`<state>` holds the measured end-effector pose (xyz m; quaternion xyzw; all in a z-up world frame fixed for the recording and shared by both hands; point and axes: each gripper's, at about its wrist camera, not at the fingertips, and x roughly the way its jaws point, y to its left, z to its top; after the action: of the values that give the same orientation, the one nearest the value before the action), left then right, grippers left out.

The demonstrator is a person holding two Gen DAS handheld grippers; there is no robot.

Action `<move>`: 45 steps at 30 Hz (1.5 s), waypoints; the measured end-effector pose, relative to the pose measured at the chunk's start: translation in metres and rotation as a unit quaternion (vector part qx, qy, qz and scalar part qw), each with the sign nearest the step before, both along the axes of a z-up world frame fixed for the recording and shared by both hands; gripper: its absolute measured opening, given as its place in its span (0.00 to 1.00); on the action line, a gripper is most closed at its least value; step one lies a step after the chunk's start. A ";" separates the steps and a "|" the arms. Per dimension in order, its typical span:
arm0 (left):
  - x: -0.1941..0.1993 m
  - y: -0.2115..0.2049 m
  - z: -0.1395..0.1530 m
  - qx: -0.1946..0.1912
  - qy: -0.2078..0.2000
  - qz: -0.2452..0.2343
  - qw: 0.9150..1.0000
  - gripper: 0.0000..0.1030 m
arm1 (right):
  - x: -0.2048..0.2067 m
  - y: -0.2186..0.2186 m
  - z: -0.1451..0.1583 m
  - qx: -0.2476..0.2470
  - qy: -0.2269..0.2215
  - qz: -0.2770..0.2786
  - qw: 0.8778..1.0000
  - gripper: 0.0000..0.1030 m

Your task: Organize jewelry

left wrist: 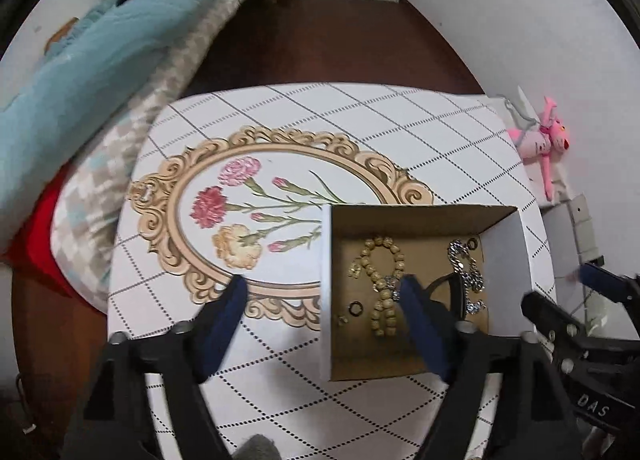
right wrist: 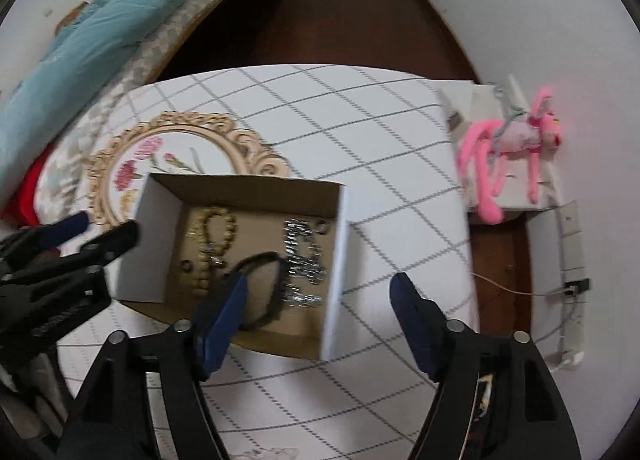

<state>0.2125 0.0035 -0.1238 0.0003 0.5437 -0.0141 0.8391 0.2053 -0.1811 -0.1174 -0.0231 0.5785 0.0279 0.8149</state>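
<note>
An open cardboard box (left wrist: 404,219) is seen on the right part of a tiled-pattern surface (left wrist: 360,115), beside a printed oval frame of carnations (left wrist: 240,211). All the visible jewelry is gathered inside it: a wooden bead bracelet (left wrist: 384,280) twisted into a figure-eight left of centre, a silver chain (left wrist: 466,268) toward the right wall, a black band (right wrist: 264,288) lying between them on the near side, a small dark ring (left wrist: 355,308) and a small gold piece (left wrist: 354,268) near the left wall. The left gripper (left wrist: 322,292) is held with its fingers wide apart, straddling the box's left wall, and nothing is gripped. The right gripper (right wrist: 318,288) is likewise spread and empty, one finger over the black band and the other outside the box's right wall. No loose piece is seen on the surface, so the sorting is judged nearly or fully done; what remains is probably tidying or release. If a piece is to be shifted, one finger should be brought inside the wall, the approach made from above, and the closure made on a single item so that the chain is not dragged along. The right view is blurred, so fine contact cannot be told.
</note>
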 end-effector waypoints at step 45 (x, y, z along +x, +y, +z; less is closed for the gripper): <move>-0.167 0.009 0.171 0.009 -0.168 0.030 0.985 1.00 | -0.177 -0.013 0.191 -0.031 -0.210 -0.061 0.975 1.00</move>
<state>0.0457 0.0129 0.0471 -0.0057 0.3949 0.0165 0.9186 0.0286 -0.1945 0.0732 -0.0182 0.3951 -0.0453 0.9174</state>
